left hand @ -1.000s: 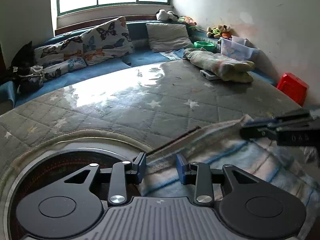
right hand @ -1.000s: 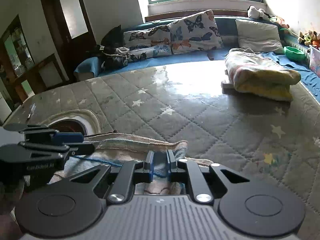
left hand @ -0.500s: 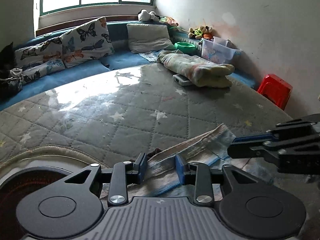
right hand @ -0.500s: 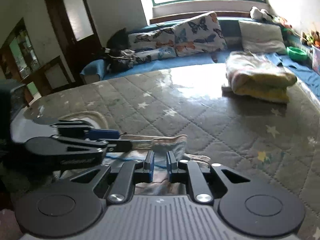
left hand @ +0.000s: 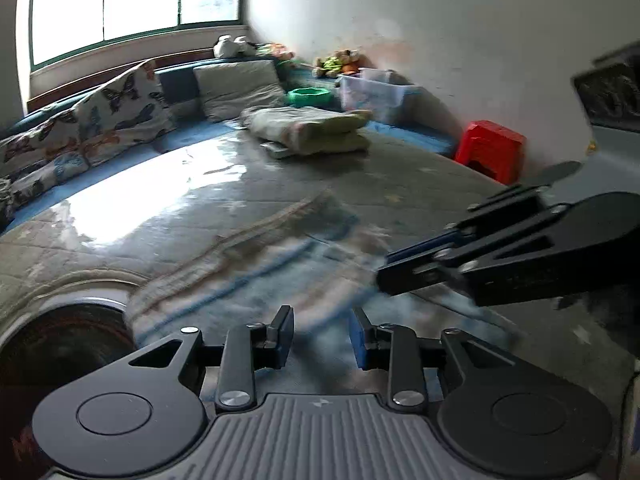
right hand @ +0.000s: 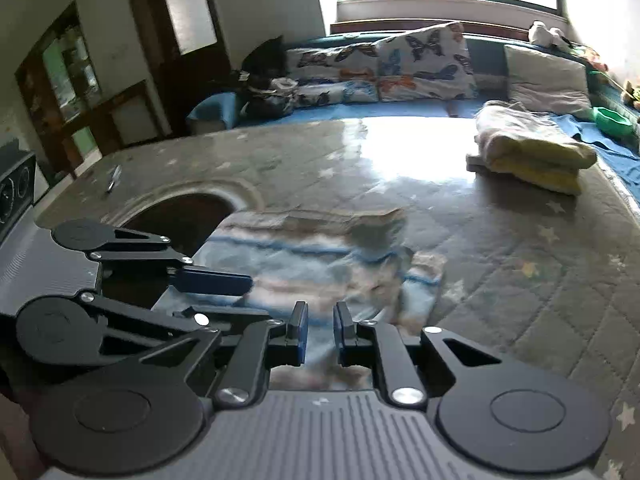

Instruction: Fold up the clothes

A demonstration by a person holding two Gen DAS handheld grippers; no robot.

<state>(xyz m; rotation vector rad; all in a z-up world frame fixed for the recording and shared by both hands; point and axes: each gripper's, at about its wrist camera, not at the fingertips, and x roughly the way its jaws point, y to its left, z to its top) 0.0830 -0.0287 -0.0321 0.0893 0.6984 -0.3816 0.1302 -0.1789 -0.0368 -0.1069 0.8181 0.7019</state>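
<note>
The striped garment (left hand: 256,276) lies beneath both grippers — left (left hand: 320,336) jaws apart, right (right hand: 320,330) jaws apart too.

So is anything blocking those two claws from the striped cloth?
Nothing visible is. The striped cloth lies spread directly below the left gripper and the right gripper. The folded blanket sits far off across the quilted mat.
</note>
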